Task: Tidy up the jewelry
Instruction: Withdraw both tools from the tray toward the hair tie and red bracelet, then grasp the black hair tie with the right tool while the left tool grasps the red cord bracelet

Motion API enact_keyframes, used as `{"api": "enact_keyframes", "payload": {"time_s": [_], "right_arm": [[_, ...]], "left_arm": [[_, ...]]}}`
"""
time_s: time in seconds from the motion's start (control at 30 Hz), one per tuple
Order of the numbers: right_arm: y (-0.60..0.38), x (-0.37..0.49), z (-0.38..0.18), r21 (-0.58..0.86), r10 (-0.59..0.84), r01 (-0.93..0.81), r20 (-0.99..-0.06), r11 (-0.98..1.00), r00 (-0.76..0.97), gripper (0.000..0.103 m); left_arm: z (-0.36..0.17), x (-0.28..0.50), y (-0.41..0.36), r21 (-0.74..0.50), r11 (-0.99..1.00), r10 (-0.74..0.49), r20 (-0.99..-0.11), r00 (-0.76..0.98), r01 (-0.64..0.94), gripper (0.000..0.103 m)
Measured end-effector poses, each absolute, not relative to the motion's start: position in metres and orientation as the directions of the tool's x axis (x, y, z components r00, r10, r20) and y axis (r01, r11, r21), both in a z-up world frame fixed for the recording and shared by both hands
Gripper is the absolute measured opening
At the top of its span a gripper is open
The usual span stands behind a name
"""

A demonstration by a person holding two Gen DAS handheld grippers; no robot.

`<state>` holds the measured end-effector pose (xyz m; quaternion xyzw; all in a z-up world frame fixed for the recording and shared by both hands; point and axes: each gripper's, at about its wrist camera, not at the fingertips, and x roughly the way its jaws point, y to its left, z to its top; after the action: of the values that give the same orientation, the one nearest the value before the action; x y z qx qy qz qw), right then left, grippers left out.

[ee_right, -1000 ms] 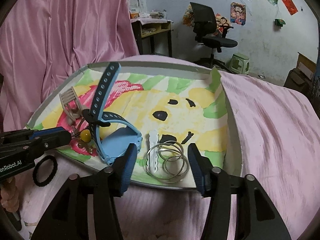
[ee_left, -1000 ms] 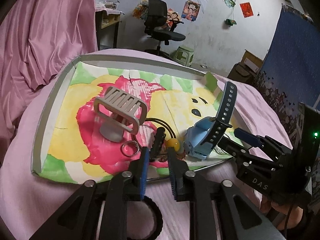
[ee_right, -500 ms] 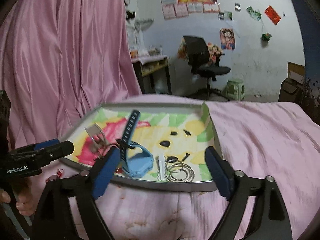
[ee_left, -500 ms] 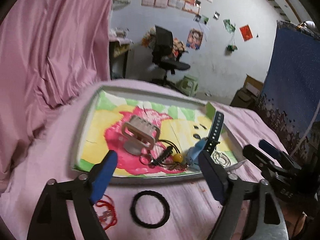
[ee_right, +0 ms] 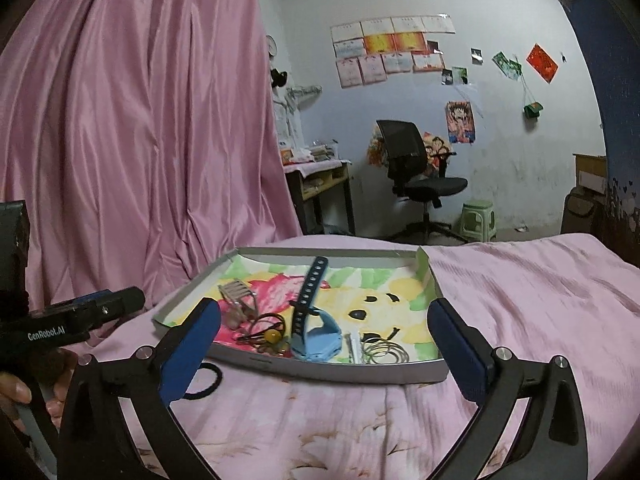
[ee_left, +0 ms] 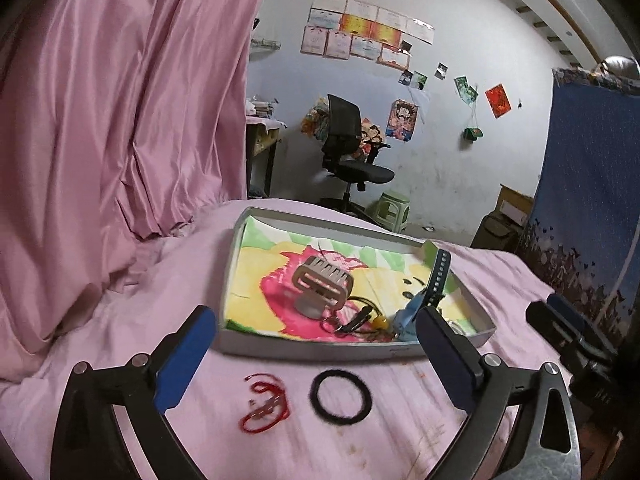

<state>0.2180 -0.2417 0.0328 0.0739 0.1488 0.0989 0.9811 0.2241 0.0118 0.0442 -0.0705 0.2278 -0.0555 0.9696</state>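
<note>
We see the left gripper spread wide and empty above the pink bedspread; a red string bracelet and black hair tie lie between its fingers, outside the tray just ahead. The right gripper is also wide apart, empty, framing the tray's near edge, with blue watch, bangles and hair claw inside.

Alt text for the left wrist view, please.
The open left gripper hovers over a red string bracelet and a black hair tie on pink cloth, before a shallow tray holding a hair claw and blue watch.
</note>
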Motion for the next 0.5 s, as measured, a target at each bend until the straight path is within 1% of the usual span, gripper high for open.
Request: {"api": "enact_keyframes", "payload": {"time_s": [0.17, 0.5], "right_arm": [[-0.229, 0.204, 0.034, 0.154, 0.228, -0.193, -0.255, 0.969, 0.940, 0.102], [-0.208, 0.186, 0.037, 0.100, 0.246, -0.229, -0.237, 0.968, 0.940, 0.102]], "left_arm": [[0.044, 0.208, 0.021, -0.120, 0.990, -0.119, -0.417, 0.901, 0.076, 0.101], [0.041, 0.194, 0.041, -0.110, 0.992, -0.096, -0.411, 0.907, 0.055, 0.102]]}}
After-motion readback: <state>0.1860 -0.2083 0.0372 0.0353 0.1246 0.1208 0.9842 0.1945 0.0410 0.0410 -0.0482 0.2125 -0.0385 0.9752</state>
